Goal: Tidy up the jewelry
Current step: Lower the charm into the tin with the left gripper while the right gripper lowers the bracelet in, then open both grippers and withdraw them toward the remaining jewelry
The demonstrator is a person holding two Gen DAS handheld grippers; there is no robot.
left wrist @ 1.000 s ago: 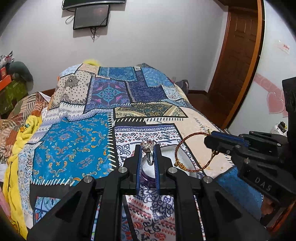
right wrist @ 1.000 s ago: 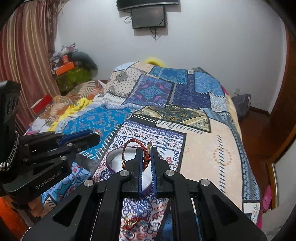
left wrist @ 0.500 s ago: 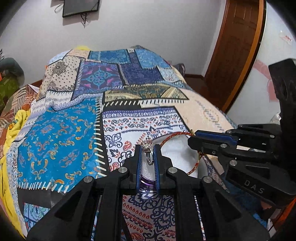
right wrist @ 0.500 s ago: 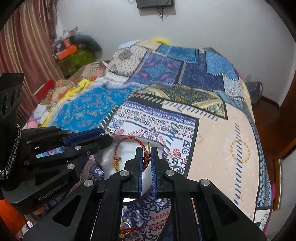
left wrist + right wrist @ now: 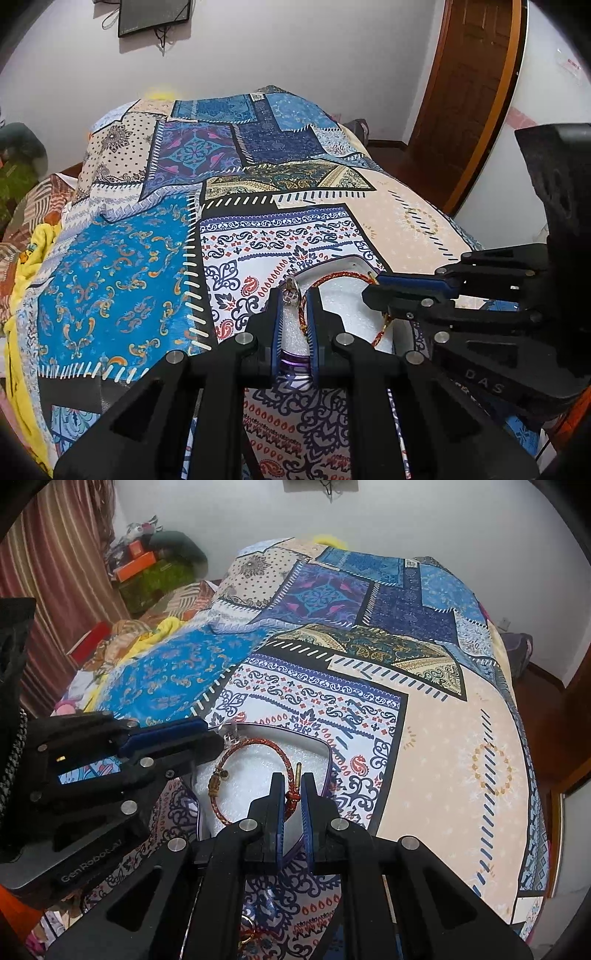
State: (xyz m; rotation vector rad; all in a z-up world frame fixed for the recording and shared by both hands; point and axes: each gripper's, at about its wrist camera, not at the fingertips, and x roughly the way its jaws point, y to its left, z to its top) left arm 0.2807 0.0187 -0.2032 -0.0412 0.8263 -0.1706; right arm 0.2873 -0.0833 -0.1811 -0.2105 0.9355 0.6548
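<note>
Both tongs pinching jewelry over the box

Left gripper (image 5: 294,295) clamps a silver ring (image 5: 290,292); right gripper (image 5: 291,794) clamps the red braided bracelet (image 5: 255,771), just above the white foam-lined box (image 5: 314,744) on the near patchwork bedspread (image 5: 424,738).

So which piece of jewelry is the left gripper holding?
The silver ring, pinched upright by the left gripper; the red braided bracelet is in the right gripper.

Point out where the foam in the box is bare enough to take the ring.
Bare foam lies inside the bracelet loop and toward the far rim. The left claw holds the ring; the right claw grips the bracelet. The near edge is crowded by both.
</note>
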